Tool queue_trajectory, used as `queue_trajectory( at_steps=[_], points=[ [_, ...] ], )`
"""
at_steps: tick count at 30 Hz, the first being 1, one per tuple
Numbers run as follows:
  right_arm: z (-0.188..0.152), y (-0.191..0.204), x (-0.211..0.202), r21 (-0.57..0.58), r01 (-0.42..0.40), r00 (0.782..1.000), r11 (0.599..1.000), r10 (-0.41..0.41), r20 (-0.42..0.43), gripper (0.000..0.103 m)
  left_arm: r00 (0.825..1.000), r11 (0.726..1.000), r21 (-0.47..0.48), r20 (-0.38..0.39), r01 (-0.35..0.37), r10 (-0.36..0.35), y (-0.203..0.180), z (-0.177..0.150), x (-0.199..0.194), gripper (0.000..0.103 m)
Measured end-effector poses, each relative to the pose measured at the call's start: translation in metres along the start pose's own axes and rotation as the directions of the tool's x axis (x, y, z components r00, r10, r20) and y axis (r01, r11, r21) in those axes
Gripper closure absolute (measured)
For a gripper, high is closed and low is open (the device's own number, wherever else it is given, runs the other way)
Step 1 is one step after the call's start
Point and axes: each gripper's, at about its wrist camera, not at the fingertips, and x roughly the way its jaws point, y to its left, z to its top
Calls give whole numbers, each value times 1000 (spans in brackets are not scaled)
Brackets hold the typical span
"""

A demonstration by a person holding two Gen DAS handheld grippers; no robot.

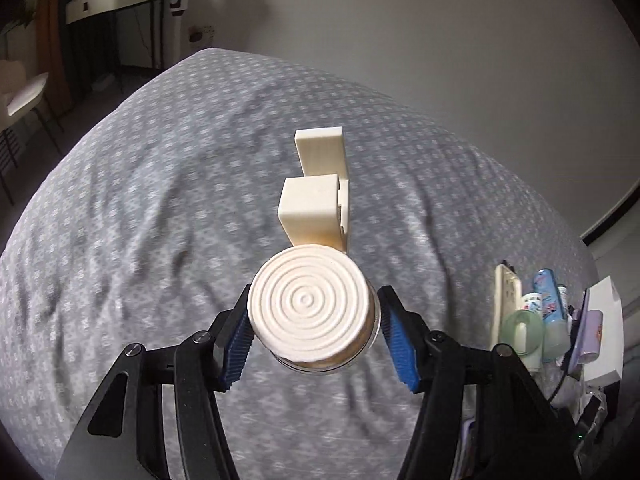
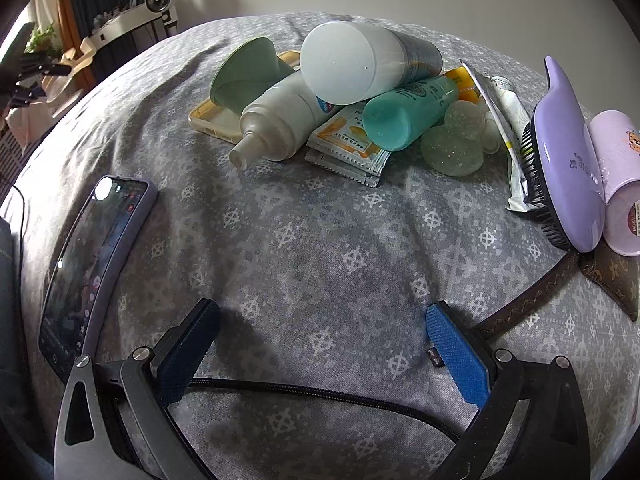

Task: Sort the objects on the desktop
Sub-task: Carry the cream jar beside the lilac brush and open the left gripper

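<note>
Between the blue pads of the left tool (image 1: 314,336), a jar (image 1: 308,308) with a cream, ring-patterned lid is sitting above the grey patterned cloth (image 1: 140,208) covering the bench; the left pad is pressing against the lid's side, while the right pad is standing just clear of it, so the jaws are partly closed around the jar and whether they are actually clamping it cannot be told. Just beyond the jar, a cream stepped organiser (image 1: 318,192) is standing upright on the cloth. Further right, a cluster of small bottles and tubes (image 1: 536,312) is lying at the bench edge.

Seen from the right wrist, a phone (image 2: 92,264) is lying face up at the left. The right tool (image 2: 320,344) is hovering with its jaws spread wide and nothing between them, a black cable (image 2: 320,394) running across beneath. Beyond it, a pile is resting on the cloth: a green funnel (image 2: 244,76), a white pump bottle (image 2: 280,120), a pale blue cup (image 2: 352,60), a teal bottle (image 2: 404,116) and sachets (image 2: 348,148). At far right, a purple hairbrush (image 2: 568,152) is leaning against a pink cup (image 2: 620,184).
</note>
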Motion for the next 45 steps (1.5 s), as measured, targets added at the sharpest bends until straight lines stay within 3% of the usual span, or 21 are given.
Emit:
queue_trajectory(
  at_steps=[5, 11, 16, 21, 24, 28, 34, 36, 38, 41, 45],
  points=[
    [-1, 1, -1, 1, -1, 1000, 1000, 1, 1, 0, 996, 986, 141, -12, 92, -91, -112, 16, 7, 45],
    [-1, 0, -1, 2, -4, 1000, 1000, 4, 2, 0, 976, 934, 282, -63, 220, -210, -259, 19, 30, 45],
    [-2, 0, -3, 4, -9, 1000, 1000, 9, 4, 0, 956, 893, 344, -141, 292, -258, -360, 2, 59, 45],
    [-2, -2, -5, 5, -11, 1000, 1000, 11, 6, 0, 935, 871, 355, -223, 341, -275, -430, -24, 93, 45],
    [-2, -2, -5, 4, -10, 1000, 1000, 10, 5, 0, 920, 867, 342, -278, 363, -275, -456, -47, 109, 45],
    [-1, -2, -5, 4, -11, 1000, 1000, 11, 5, 0, 914, 848, 385, -324, 364, -245, -479, -75, 122, 45],
    [-1, -2, -5, 4, -11, 1000, 1000, 11, 5, 0, 919, 838, 424, -336, 344, -208, -484, -91, 126, 45],
    [-1, -2, -5, 4, -11, 1000, 1000, 11, 5, 0, 931, 839, 444, -316, 313, -180, -483, -93, 124, 42],
    [-1, -2, -5, 4, -11, 1000, 1000, 11, 5, 0, 952, 845, 469, -272, 256, -138, -480, -89, 118, 12],
    [-1, -3, -5, 4, -11, 1000, 1000, 11, 5, 0, 975, 847, 493, -185, 199, -122, -473, -80, 104, 3],
    [-2, -3, -6, 4, -11, 1000, 1000, 11, 5, 0, 989, 841, 521, -103, 143, -105, -459, -68, 84, 3]
  ],
)
